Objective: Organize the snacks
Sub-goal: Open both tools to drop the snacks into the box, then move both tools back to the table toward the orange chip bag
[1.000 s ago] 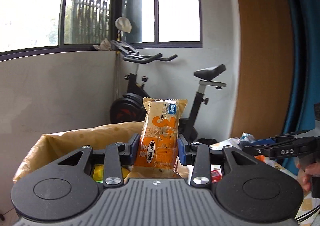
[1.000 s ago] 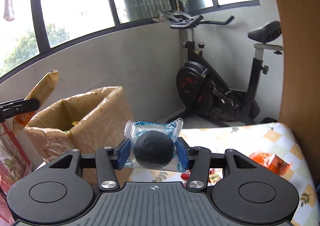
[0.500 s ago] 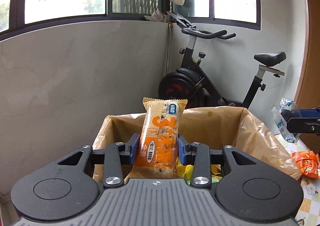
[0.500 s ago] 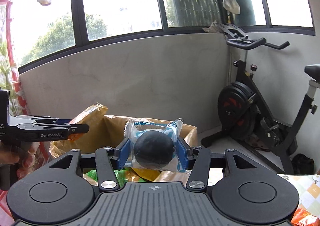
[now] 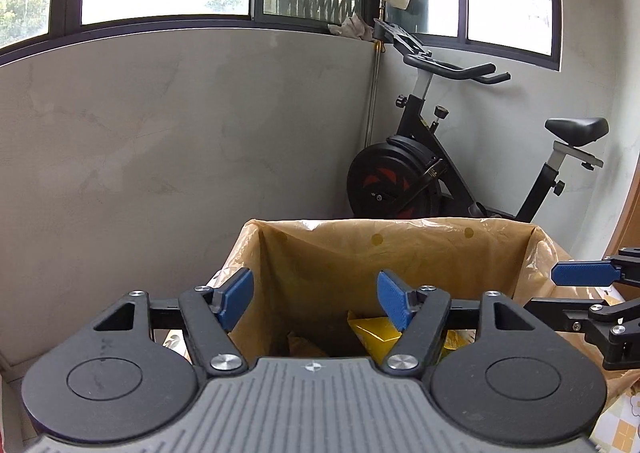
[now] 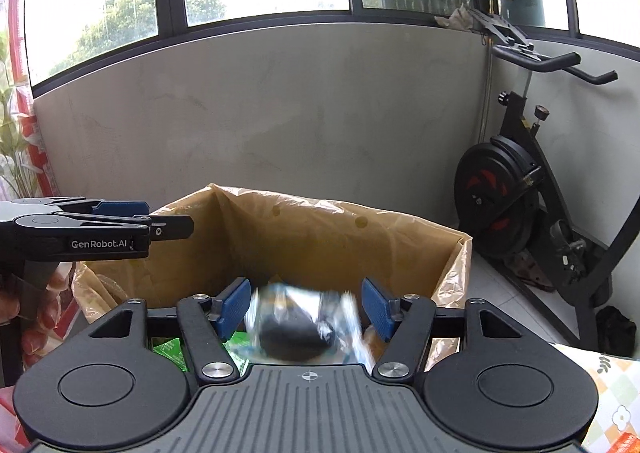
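A cardboard box lined with a tan plastic bag stands against the grey wall. My left gripper hovers over it, jaws opening, with nothing between its blue pads; a yellow packet lies below inside. My right gripper is over the same box, jaws opening. A clear-wrapped dark round snack, blurred, is dropping between its pads, which stand clear of it. Green packets lie in the box. Each gripper shows at the edge of the other's view.
A black exercise bike stands in the corner to the right of the box. A table with a patterned cloth lies at the lower right. Windows run above the wall. A hand holds the left gripper.
Both grippers moved over the box and opened. The orange snack bar has left the left gripper and is out of sight. The dark round snack has slipped from the right gripper's pads and is falling.
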`<move>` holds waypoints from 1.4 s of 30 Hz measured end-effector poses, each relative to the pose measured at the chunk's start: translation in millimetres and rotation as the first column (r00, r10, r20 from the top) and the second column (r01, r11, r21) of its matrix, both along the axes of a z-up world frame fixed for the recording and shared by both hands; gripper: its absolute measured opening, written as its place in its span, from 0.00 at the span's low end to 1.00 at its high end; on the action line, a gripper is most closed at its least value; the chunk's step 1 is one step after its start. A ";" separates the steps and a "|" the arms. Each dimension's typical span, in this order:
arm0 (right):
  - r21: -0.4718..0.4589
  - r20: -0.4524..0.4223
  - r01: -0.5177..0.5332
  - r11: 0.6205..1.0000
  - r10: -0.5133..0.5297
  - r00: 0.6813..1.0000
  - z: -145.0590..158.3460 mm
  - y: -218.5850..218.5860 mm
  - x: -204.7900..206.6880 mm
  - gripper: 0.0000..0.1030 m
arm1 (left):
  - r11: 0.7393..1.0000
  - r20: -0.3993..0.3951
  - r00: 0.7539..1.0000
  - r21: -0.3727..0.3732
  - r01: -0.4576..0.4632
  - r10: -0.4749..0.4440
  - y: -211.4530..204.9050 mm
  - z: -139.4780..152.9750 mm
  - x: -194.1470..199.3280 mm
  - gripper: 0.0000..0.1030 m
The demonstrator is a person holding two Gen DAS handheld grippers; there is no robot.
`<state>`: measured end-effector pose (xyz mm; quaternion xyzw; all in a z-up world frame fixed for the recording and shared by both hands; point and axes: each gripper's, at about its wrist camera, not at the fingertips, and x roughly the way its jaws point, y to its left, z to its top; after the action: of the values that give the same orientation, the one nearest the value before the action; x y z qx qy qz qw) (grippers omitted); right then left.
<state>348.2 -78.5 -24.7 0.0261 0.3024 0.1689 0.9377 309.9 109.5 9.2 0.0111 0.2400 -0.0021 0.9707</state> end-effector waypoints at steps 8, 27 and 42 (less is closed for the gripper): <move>0.019 0.054 0.054 0.998 -0.055 0.997 17.3 -37.7 -26.2 0.60 | 1.000 0.041 0.999 -0.021 0.013 -0.012 -19.7 9.9 -21.1 0.70; 0.005 0.182 0.375 0.927 -0.370 0.911 27.8 -206.1 -136.5 1.00 | 0.967 0.070 0.965 -0.011 0.255 -0.254 -174.1 17.2 -42.0 0.73; -0.013 0.105 0.572 0.820 -0.568 0.816 -51.0 -327.0 -170.7 1.00 | 0.898 0.047 0.903 -0.097 0.430 -0.427 -256.0 -40.9 -28.1 0.75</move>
<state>177.5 -405.6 -75.7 0.0867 0.2389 -0.1250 0.9590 281.8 -146.5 -31.7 0.0125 0.2193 -0.2282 0.9485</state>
